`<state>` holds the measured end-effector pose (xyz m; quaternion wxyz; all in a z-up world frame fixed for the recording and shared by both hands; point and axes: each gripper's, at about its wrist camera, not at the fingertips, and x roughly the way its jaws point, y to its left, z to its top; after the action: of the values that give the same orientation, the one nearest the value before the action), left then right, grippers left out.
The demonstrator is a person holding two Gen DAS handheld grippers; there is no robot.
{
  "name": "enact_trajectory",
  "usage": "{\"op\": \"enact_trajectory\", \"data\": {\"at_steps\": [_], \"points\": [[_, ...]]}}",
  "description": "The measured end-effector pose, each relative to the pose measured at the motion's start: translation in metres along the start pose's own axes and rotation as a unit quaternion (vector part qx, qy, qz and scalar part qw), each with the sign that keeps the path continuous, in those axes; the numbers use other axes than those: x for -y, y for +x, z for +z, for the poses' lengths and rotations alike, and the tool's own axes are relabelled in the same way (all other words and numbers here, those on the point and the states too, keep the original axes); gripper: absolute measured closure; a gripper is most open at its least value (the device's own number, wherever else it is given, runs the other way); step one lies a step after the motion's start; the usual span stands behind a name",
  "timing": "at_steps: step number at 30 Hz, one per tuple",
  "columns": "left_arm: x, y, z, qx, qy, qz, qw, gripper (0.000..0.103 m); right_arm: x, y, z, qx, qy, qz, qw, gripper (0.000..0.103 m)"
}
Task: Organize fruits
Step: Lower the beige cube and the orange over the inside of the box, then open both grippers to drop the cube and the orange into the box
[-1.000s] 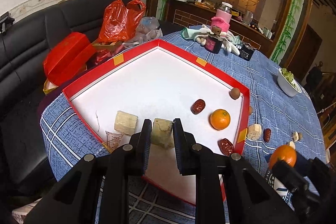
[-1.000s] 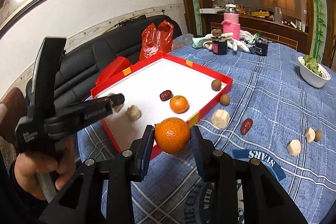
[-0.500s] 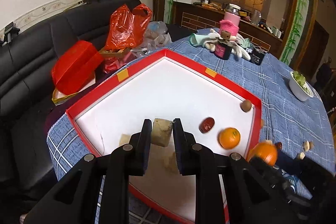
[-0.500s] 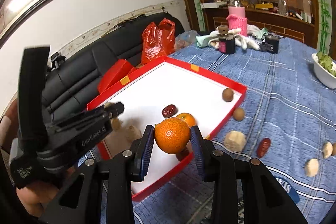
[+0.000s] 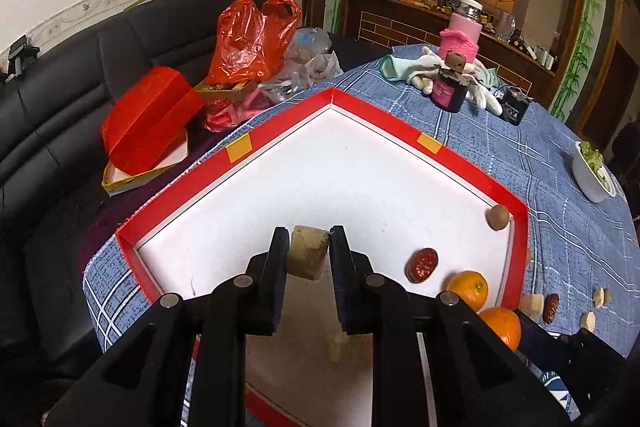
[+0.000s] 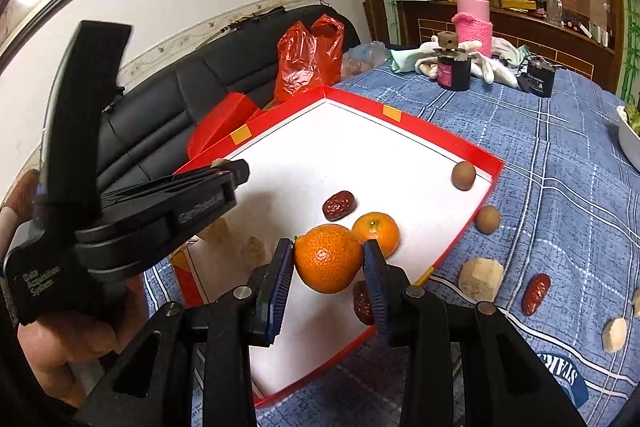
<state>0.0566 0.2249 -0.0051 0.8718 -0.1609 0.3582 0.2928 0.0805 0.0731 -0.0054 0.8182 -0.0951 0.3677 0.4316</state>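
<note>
Mandarin (image 6: 328, 258) pinched in the right gripper (image 6: 329, 267) hangs over the red tray's (image 6: 464, 243) near edge, left gripper (image 5: 308, 257) clamping a pale sugarcane chunk (image 5: 307, 251) above the white floor, so lower both gently before letting go.

Red-rimmed white tray (image 5: 404, 126); orange tangerine (image 6: 328, 258); blue plaid tablecloth (image 6: 560, 163); black sofa (image 5: 60, 75).

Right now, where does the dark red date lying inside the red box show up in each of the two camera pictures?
Left wrist view: the date sits lower right, on the white floor of the red box, just above the loose orange.
Right wrist view: the date sits near the centre, up and left of that orange.
Shared landmark: the brown round fruit in the box's corner.
</note>
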Motion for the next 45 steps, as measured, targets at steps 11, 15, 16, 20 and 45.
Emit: {"op": "enact_trajectory", "data": {"at_steps": [11, 15, 16, 20, 45], "points": [[-0.008, 0.006, 0.015, 0.004, -0.007, 0.008, 0.9999, 0.085, -0.008, 0.009, 0.005, -0.003, -0.006, -0.002, 1.0, 0.068], [-0.008, 0.009, 0.018, 0.002, -0.006, 0.01, 0.9999, 0.085, -0.01, 0.014, 0.005, -0.005, -0.008, -0.005, 1.0, 0.068], [-0.009, 0.01, 0.018, 0.0, -0.007, 0.009, 0.9999, 0.085, -0.01, 0.015, 0.005, -0.006, -0.008, -0.005, 1.0, 0.068], [-0.008, 0.016, 0.019, -0.009, -0.009, 0.012, 0.9999, 0.085, -0.01, 0.017, 0.005, -0.008, -0.008, -0.008, 1.0, 0.068], [-0.001, 0.031, 0.018, -0.057, -0.006, 0.053, 0.997, 0.028, -0.004, 0.014, 0.008, -0.004, 0.008, -0.031, 0.999, 0.036]]}}
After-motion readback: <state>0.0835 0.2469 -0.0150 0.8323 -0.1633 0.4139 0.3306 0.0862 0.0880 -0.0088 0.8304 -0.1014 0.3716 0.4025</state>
